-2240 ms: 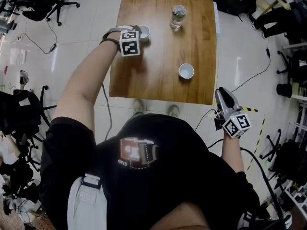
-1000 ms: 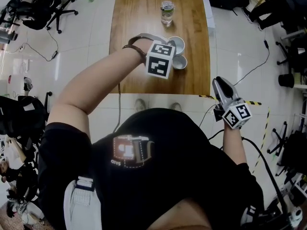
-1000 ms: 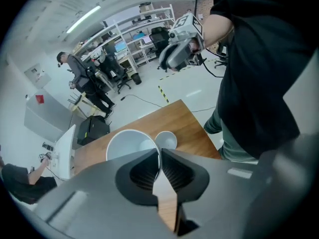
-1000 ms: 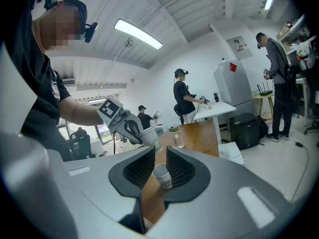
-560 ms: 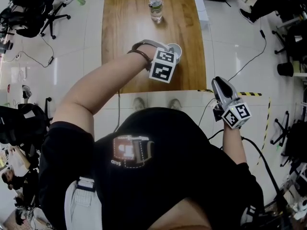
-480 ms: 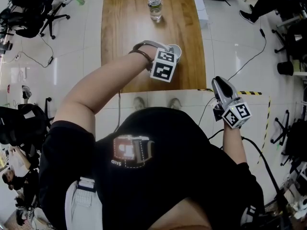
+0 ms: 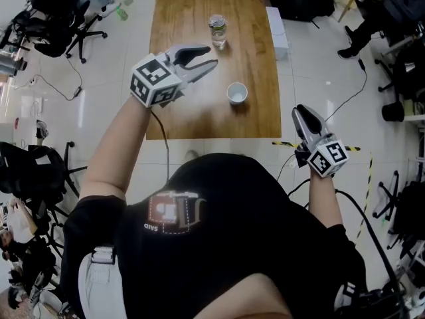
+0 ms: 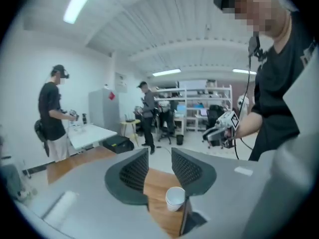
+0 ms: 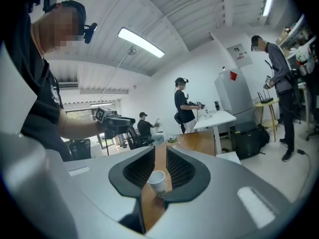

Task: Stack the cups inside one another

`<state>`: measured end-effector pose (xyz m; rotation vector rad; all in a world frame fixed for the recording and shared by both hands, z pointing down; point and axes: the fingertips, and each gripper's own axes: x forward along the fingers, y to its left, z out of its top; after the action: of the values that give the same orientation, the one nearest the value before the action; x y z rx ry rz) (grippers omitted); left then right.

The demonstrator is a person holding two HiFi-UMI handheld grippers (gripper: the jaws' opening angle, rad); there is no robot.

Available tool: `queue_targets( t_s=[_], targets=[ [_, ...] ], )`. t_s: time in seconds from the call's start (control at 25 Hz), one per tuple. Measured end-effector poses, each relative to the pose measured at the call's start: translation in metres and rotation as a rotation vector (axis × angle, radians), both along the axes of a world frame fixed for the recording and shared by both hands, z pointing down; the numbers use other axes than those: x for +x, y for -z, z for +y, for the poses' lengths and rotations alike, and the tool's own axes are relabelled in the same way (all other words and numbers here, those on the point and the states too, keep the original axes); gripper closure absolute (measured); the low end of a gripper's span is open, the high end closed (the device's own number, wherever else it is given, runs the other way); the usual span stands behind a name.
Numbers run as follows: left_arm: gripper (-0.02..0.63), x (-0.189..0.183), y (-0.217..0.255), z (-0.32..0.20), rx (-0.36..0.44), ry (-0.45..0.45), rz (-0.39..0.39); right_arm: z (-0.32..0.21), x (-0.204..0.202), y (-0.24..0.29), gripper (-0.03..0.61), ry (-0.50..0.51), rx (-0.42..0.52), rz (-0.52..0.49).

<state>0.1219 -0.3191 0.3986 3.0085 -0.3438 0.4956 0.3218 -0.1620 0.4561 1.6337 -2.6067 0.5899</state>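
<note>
Your left tool (image 7: 211, 55) hangs in the air above the left part of the wooden surface (image 7: 192, 18), its marker cube toward you and its tips aimed to the far right. Its jaws are opening. In the left gripper view they stand clearly apart, and nothing sits between them: only bare wood shows through the gap.

The cups (image 7: 237, 93) are white and stand upright on the surface, toward its near right part. They are well apart from both tools. In the left gripper view their rims show one inside the other, so they are nested, and they appear just below and to the right of that tool's gap, beyond the jaws.

Your right tool (image 7: 300, 111) is off the surface, past its near right corner and over the floor (image 7: 119, 78), pointing toward the far side. In the right gripper view its jaws stand a narrow way apart, and they grip nothing. The cups show low in that gap, but they stand farther off on the wood, not between the pads.

A clear bottle (image 7: 217, 30) stands upright farther along the surface, near its middle, beyond the cups and to their left.

A black office chair (image 7: 60, 25) is on the floor at the far left. In the left gripper view a person (image 8: 55, 113) stands beside a white table in the background.
</note>
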Motion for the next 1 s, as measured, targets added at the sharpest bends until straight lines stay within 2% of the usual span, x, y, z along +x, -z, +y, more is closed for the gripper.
queue_targets(
  t_s=[0.08, 0.2, 0.36, 0.44, 0.64, 0.84, 1.0],
  targets=[
    [0.5, -0.049, 0.021, -0.001, -0.022, 0.147, 0.136, -0.011, -0.002, 0.017, 0.495, 0.039, 0.04, 0.009],
    [0.553, -0.118, 0.016, 0.012, -0.092, 0.369, 0.288, -0.027, -0.005, 0.033, 0.503, 0.093, 0.082, 0.019],
    [0.604, -0.188, -0.028, 0.04, -0.161, 0.604, 0.413, -0.047, -0.014, 0.036, 0.523, 0.131, 0.099, 0.03],
    [0.612, -0.207, -0.054, 0.056, -0.21, 0.674, 0.438, -0.049, -0.023, 0.027, 0.531, 0.147, 0.079, 0.043],
    [0.612, -0.217, -0.089, 0.079, -0.248, 0.691, 0.393, -0.052, -0.045, -0.007, 0.557, 0.14, 0.017, 0.016],
    [0.612, -0.221, -0.087, 0.073, -0.225, 0.652, 0.383, -0.046, -0.063, -0.061, 0.565, 0.12, -0.116, -0.06],
    [0.612, -0.228, -0.071, 0.062, -0.184, 0.63, 0.38, -0.049, -0.061, -0.042, 0.566, 0.107, -0.1, -0.117]
  ],
)
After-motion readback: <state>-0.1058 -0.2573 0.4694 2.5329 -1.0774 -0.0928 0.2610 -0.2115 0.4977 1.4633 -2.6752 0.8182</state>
